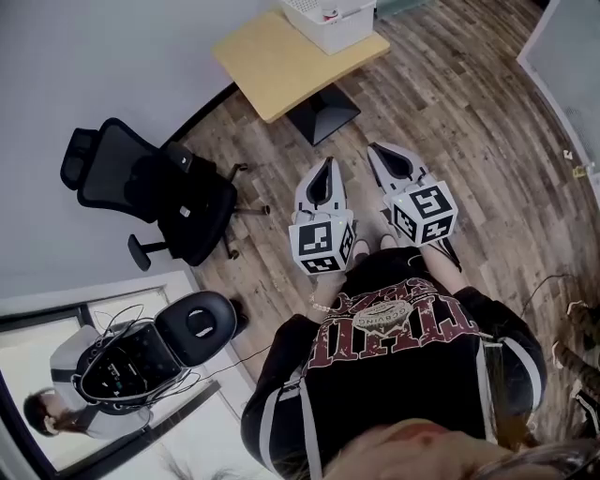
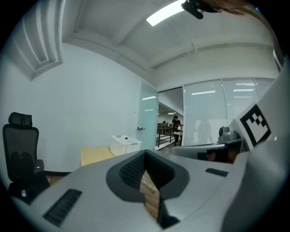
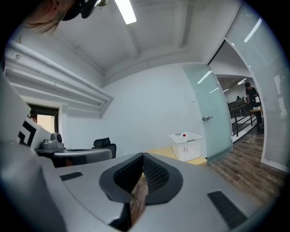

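Only marker cube (image 1: 322,246), L claw (image 1: 327,163)

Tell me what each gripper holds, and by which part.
Nothing is held. The left gripper and the right gripper both have their jaws shut together, with nothing between them.

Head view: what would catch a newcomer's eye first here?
The grey left gripper and grey right gripper, each with a black-and-white marker cube, are side by side at centre frame above the wood-plank floor, jaws closed on nothing. Ahead stands a light wooden table carrying a white plastic basket. A black office chair is at the left by the wall.
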Demonstrator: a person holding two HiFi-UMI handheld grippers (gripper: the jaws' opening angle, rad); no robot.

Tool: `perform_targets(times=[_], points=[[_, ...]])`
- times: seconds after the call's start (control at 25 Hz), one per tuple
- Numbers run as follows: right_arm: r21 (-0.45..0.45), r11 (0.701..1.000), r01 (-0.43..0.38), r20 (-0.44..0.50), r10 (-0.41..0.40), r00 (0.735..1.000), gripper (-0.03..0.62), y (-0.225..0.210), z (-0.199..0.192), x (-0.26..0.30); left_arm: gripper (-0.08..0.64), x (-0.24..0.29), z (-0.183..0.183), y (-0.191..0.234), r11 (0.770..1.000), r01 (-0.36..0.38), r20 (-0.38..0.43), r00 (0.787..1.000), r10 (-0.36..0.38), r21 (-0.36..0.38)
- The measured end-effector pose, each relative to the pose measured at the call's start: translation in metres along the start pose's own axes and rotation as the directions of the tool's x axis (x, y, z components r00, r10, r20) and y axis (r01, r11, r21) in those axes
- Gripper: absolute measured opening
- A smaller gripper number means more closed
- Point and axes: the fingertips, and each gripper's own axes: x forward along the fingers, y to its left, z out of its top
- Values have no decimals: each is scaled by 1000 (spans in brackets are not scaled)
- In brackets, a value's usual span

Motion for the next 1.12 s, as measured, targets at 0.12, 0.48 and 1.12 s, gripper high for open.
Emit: perform_targets(times=[0.12,0.48,1.12], points=[[-11,1000,-14,-16,14,1000,18,-4,-2,1,48,5,0,-3,1000,2,-1,1000,-2,-4],[-45,998,-39,-27,38,999,18,-23,4,-1,48,21,4,-11,1000,-16,16,1000,16,5],[-45,998,-34,-23,33,999,18,-37,14,25,48,49,8,-2,1000,0,16,1000,0,-8]])
